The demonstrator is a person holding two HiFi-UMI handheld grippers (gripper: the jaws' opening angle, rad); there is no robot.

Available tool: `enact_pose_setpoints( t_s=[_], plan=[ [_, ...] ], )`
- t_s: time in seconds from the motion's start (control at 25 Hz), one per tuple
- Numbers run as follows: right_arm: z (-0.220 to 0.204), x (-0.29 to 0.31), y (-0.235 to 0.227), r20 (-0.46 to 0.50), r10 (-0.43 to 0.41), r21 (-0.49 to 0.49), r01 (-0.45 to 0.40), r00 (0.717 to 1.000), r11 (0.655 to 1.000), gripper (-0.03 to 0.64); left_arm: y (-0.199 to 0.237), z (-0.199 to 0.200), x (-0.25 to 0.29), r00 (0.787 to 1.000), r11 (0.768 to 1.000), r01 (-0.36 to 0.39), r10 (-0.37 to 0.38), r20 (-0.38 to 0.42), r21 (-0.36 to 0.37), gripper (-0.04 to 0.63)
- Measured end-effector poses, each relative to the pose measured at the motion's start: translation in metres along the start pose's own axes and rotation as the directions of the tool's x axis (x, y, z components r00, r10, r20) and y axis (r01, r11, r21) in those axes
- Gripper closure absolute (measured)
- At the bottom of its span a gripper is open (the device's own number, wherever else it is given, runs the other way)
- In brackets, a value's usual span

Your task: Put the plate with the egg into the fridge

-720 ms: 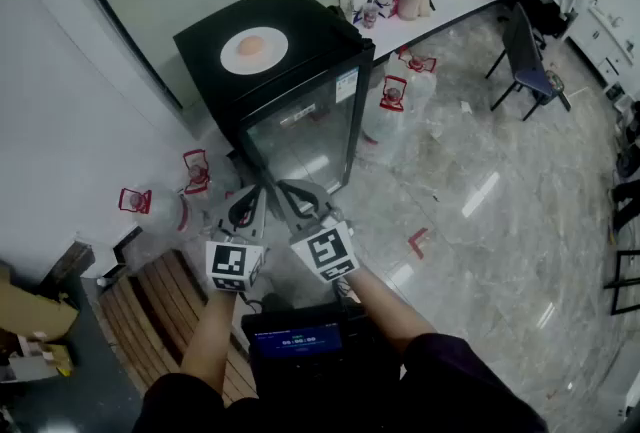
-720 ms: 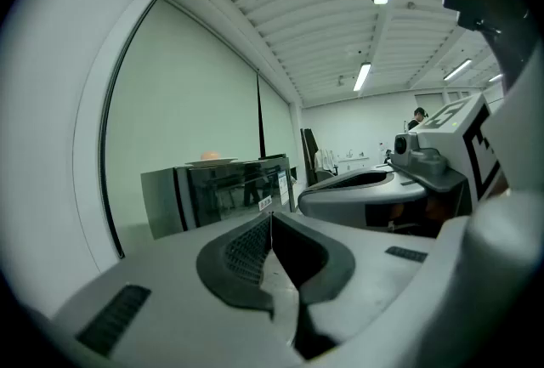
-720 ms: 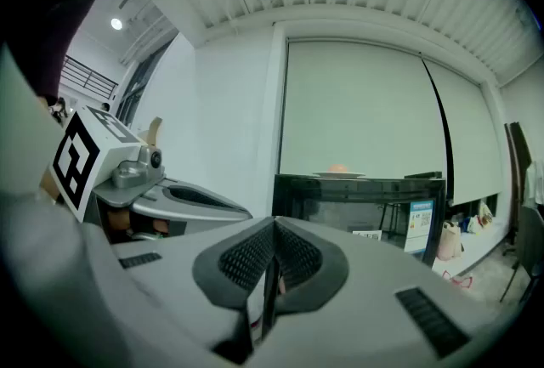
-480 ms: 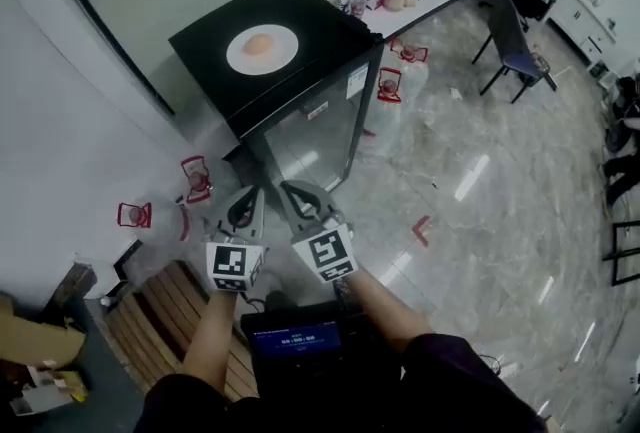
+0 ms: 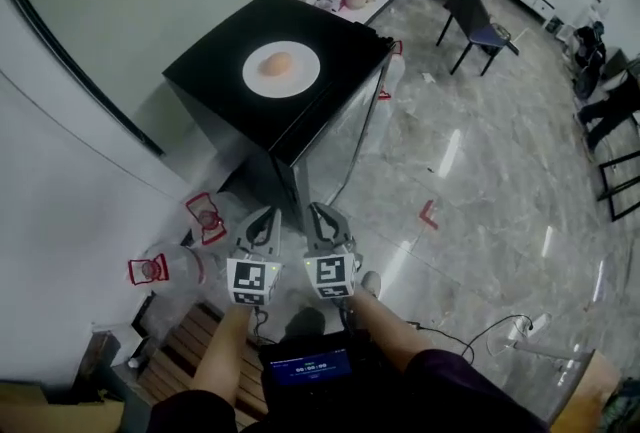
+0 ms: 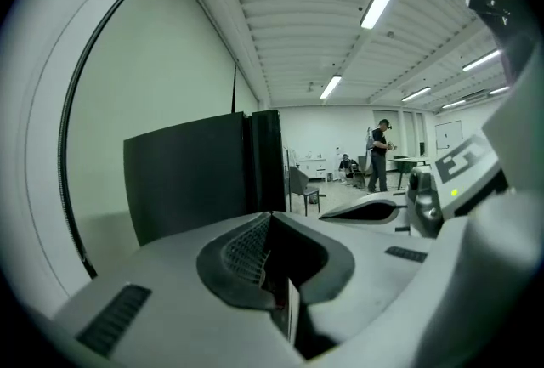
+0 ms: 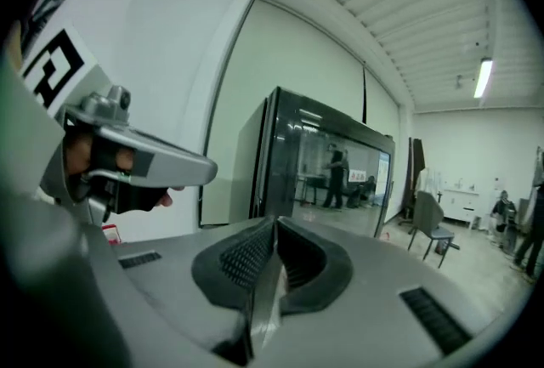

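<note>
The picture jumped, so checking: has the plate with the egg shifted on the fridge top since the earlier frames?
No. The plate with the egg still sits centred on the fridge top, no nearer any edge; only the camera moved.

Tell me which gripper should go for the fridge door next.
Right, probably. The right gripper looks straight onto the glass door, while the left gripper faces the black side wall. Both are shut, empty and side by side.
</note>
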State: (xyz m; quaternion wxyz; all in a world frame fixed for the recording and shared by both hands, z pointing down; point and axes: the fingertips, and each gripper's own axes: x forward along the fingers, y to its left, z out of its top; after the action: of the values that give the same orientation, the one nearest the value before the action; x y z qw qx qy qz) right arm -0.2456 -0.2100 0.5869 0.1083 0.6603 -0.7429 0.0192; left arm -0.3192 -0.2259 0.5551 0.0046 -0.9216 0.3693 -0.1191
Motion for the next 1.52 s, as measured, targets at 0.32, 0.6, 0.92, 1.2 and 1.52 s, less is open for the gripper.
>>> enact_pose_setpoints(
  t_s=[0.32,0.6,0.92,1.2,1.52],
  plan=[
    [-0.049,0.046,0.016,-0.151,-0.093,0.093,0.108,0.984,0.990,0.530,0.014,-0.018,0.024,0.990,0.988,0.138,-0.139,0.014,0.070,0.585],
    [-0.053,0.057,0.010,-0.149,-0.220,0.079,0.233,0.964,0.969,0.522,0.028,-0.025,0.022,0.986,0.984,0.162,-0.165,0.025,0.077,0.584],
    [-0.055,0.057,0.008,-0.160,-0.311,0.112,0.330,0.937,0.937,0.523,0.033,-0.026,0.025,0.980,0.978,0.194,-0.196,0.024,0.081,0.584],
    [-0.051,0.053,0.009,-0.143,-0.242,0.163,0.264,0.960,0.951,0.535,0.024,-0.028,0.030,0.975,0.972,0.219,-0.221,0.016,0.088,0.584],
    [-0.064,0.005,-0.020,-0.123,-0.252,0.171,0.270,0.960,0.947,0.551,-0.008,-0.031,0.049,0.942,0.939,0.334,-0.336,0.007,0.076,0.584]
  ],
)
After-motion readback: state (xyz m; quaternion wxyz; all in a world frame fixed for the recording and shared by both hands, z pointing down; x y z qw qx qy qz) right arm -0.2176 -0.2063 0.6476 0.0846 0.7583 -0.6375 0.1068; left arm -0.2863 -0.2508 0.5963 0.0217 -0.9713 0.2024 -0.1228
